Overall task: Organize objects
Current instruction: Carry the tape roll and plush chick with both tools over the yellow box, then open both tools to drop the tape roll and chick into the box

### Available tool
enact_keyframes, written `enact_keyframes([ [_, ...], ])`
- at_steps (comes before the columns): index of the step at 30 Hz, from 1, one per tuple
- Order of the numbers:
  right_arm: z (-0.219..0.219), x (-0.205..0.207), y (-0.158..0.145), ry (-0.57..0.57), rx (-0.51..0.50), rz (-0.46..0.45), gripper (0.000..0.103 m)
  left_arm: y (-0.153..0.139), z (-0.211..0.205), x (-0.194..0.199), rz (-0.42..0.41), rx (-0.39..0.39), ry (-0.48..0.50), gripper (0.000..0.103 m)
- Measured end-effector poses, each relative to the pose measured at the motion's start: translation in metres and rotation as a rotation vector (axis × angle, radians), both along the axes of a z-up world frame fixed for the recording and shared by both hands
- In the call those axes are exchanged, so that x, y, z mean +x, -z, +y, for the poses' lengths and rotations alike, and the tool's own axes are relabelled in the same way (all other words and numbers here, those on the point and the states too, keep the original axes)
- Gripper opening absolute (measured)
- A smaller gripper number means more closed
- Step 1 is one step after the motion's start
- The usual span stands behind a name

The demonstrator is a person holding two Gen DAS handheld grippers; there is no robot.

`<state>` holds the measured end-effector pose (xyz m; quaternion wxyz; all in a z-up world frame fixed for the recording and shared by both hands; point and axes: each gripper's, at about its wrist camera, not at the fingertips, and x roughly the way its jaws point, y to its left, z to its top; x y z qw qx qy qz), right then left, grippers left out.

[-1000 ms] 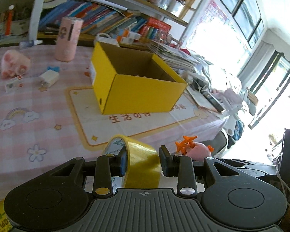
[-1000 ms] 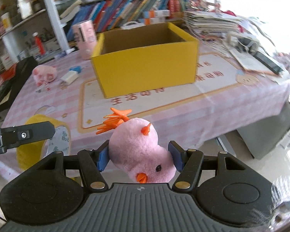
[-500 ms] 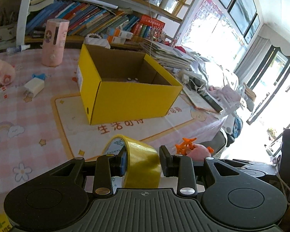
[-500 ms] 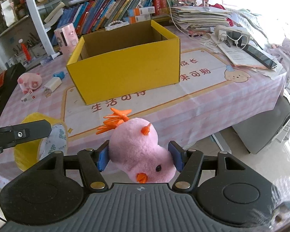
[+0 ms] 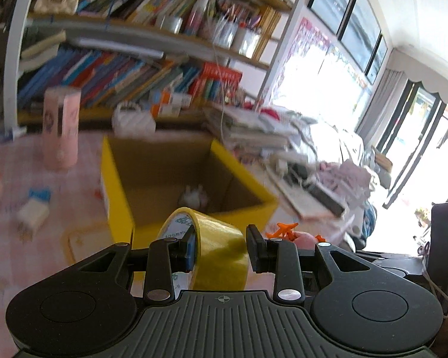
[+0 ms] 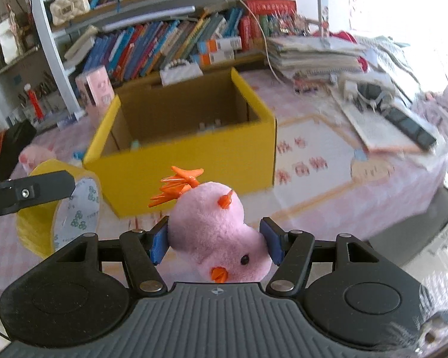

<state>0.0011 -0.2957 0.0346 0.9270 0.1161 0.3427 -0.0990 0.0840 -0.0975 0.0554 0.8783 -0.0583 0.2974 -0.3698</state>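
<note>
Grippers carried two loads toward a yellow box (image 6: pixel 194 155) on a cluttered pink table (image 6: pixel 358 205), with neither item yet inside. The left gripper (image 5: pixel 221 252) was clamped across a roll of yellow tape (image 5: pixel 221 250), held upright just in front of the box's near wall. The right gripper (image 6: pixel 215 241) squeezed a pink plush chick (image 6: pixel 215 226) with orange spikes, poised short of the box's front face and a little to the tape's right.

By the look of it, the sorting was partly done. Something small and pale (image 5: pixel 194 197) already lay on the box floor, along with a few other bits near the back wall. Left outside, to the box's left, were a pink plush pig (image 6: pixel 30 156), a white charger (image 5: pixel 33 216) with a blue piece beside it, and a tall pink cylinder (image 5: pixel 61 128) behind the box's left corner. Whether the cylinder, or the white handbag (image 5: pixel 133 122) behind the box, belonged among the things to be sorted was not clear.

Much was hard to read. The left view was smeared by motion, so the items in the box could not be identified. The right view showed only the far part of the box floor; the front wall hid the rest. The left gripper's far finger, seen from the right camera, covered part of the tape. The person's hands stayed out of frame.
</note>
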Motion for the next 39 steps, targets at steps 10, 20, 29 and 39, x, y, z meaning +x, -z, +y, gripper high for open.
enact_keyframes([
  [10,-0.04,0.075,-0.031,-0.069,-0.038,-0.103,0.06,-0.007,-0.037,0.054,-0.053,-0.021,-0.066,0.032],
  [20,-0.056,0.143,-0.029,-0.159,-0.062,-0.113,0.06,0.012,-0.066,0.093,-0.023,0.027,-0.114,0.032],
  [29,-0.062,0.195,-0.005,-0.241,-0.065,-0.029,0.06,0.041,-0.075,0.12,0.054,0.118,-0.184,0.032],
  [39,-0.051,0.238,0.018,-0.385,-0.1,0.083,0.06,0.06,-0.084,0.128,0.084,0.216,-0.197,0.032],
])
